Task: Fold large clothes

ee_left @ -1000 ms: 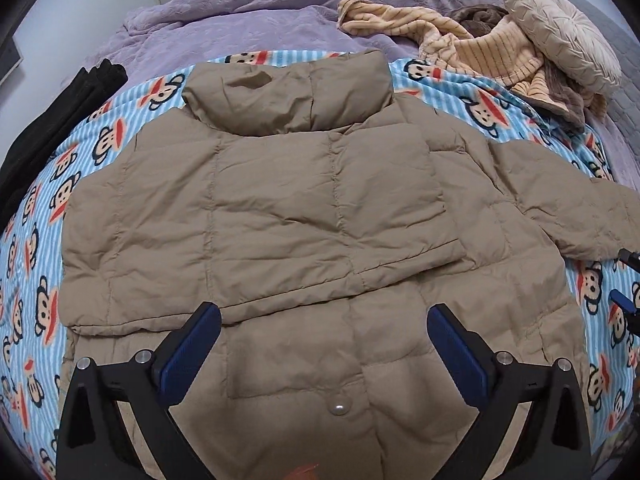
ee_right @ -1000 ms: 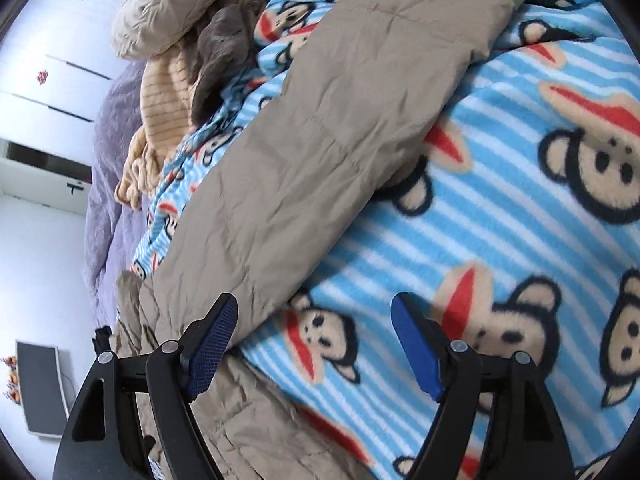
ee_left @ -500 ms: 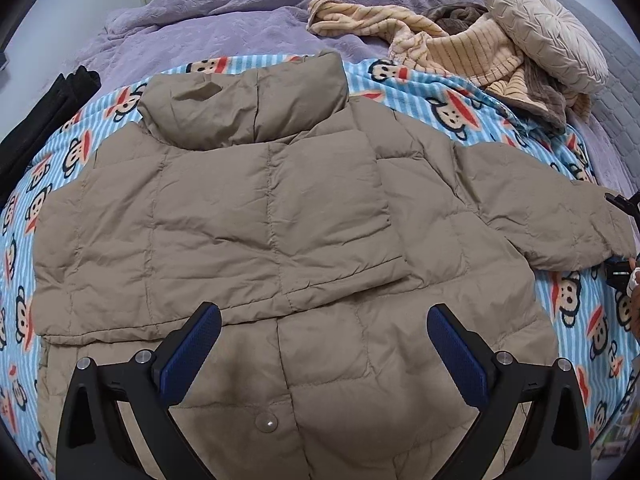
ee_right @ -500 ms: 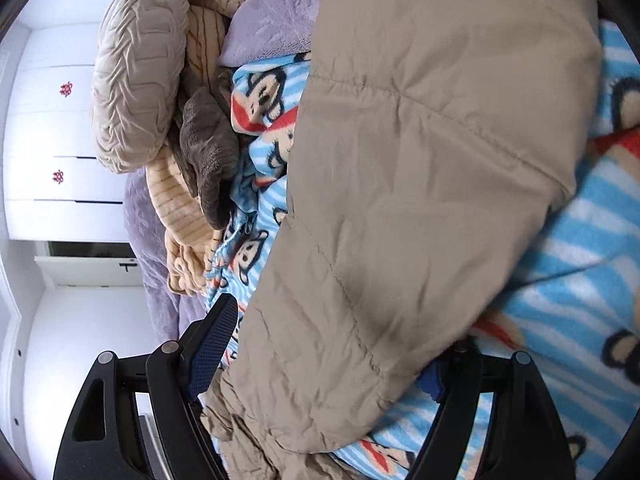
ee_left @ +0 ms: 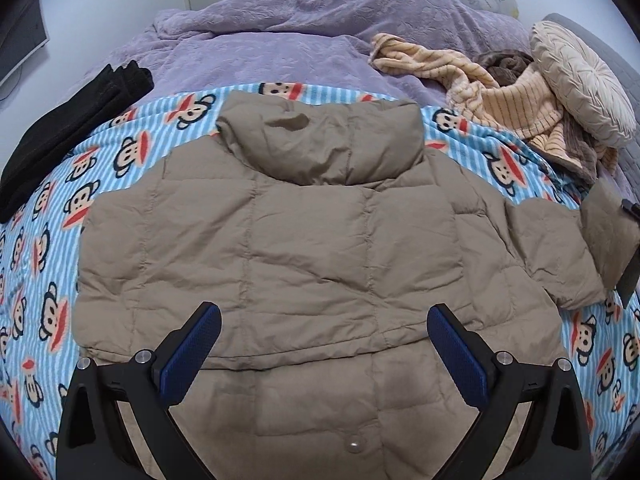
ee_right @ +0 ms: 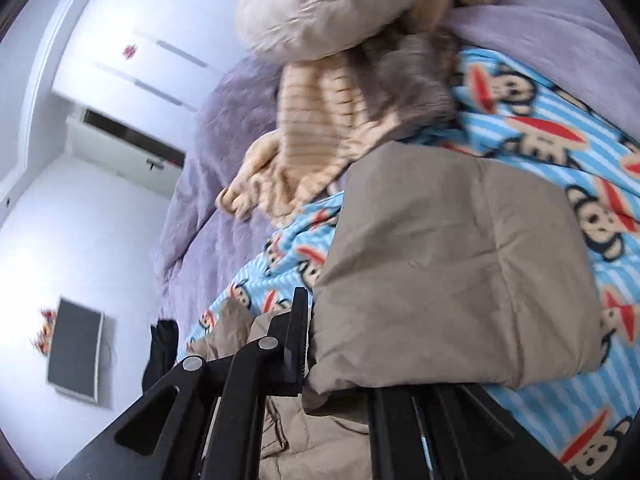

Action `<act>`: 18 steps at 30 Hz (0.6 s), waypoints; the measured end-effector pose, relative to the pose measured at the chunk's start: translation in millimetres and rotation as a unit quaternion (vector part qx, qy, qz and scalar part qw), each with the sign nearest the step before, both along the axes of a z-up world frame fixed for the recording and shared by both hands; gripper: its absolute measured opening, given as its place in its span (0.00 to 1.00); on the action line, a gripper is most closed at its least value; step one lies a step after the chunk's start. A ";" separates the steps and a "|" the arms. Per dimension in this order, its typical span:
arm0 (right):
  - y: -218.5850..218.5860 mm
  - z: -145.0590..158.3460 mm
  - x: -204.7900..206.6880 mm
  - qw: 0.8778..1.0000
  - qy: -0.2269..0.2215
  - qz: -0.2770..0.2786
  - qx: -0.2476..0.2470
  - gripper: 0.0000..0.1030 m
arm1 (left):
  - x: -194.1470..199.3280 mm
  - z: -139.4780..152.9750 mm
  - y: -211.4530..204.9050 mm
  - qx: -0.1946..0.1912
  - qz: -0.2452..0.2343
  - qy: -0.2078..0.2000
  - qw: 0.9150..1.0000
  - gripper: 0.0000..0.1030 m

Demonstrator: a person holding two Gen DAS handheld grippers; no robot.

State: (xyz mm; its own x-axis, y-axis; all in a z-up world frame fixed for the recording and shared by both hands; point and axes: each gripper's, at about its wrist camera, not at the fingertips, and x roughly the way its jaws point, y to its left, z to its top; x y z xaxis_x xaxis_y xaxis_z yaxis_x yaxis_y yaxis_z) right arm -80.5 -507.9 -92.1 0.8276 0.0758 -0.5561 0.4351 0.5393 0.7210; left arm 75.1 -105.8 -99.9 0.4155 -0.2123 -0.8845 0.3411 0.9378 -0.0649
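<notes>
My left tool [ee_left: 320, 344] hangs released above the lower half of the puffer jacket [ee_left: 304, 248], its blue ribbed pads spread wide and touching nothing. The jacket lies on the monkey-print fleece blanket [ee_left: 120, 152] spread over the bed. It is khaki, quilted in soft rectangular panels, with the hood [ee_left: 320, 140] lying flat at the far end. One sleeve already lies folded across the body, and a single snap button [ee_left: 354, 445] shows near the hem.

My right tool [ee_right: 340, 364] is clenched on the other sleeve's cuff [ee_right: 452, 280], which bulges up thick and creased between the black fingers; in my left view that cuff [ee_left: 604, 236] stands lifted at the jacket's right edge.

Around the work: a folded black garment [ee_left: 72, 128] sits at the blanket's left edge, apart from the jacket. On the far right there is a heap of striped beige knit throws [ee_left: 512, 100] with a round pleated cushion [ee_left: 580, 80] resting on top, near the raised cuff. A rumpled lilac embossed duvet [ee_left: 300, 36] fills the bed behind. My right view is motion-blurred toward the top.
</notes>
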 end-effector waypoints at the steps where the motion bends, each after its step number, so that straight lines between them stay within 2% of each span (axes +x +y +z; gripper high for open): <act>1: 18.0 6.9 13.6 1.000 -0.001 0.023 -0.021 0.09 | 2.8 0.0 7.5 0.000 0.006 -0.001 1.000 1.00; 3: 66.7 22.1 47.2 0.993 0.004 0.081 -0.081 0.09 | 8.9 0.2 24.1 -0.001 0.018 -0.002 1.000 1.00; 5: 121.2 30.0 77.0 0.980 0.012 0.140 -0.142 0.09 | 14.0 1.2 41.0 -0.002 0.030 -0.005 1.000 1.00; 9: 212.1 14.8 113.2 0.953 0.041 0.215 -0.211 0.09 | 24.7 3.3 72.9 0.000 0.045 -0.015 0.999 1.00; 12: 257.0 -17.8 129.5 0.939 0.082 0.250 -0.223 0.09 | 31.1 2.0 93.3 0.006 0.049 -0.020 0.999 1.00; 15: 278.5 -53.4 133.3 0.929 0.127 0.262 -0.229 0.09 | 35.1 -5.3 107.7 0.012 0.049 -0.016 0.999 1.00; 18: 279.2 -80.3 132.7 0.929 0.159 0.260 -0.211 0.09 | 36.3 -18.0 114.4 0.015 0.046 -0.002 0.999 1.00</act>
State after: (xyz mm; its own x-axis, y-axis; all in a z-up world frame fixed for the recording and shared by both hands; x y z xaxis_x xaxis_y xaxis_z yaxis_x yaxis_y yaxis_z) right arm 52.1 -228.7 -172.3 0.5288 0.1378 -0.8375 0.1921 0.9417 0.2763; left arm 111.4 8.6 -117.9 0.4363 -0.1473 -0.8877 0.2540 0.9665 -0.0356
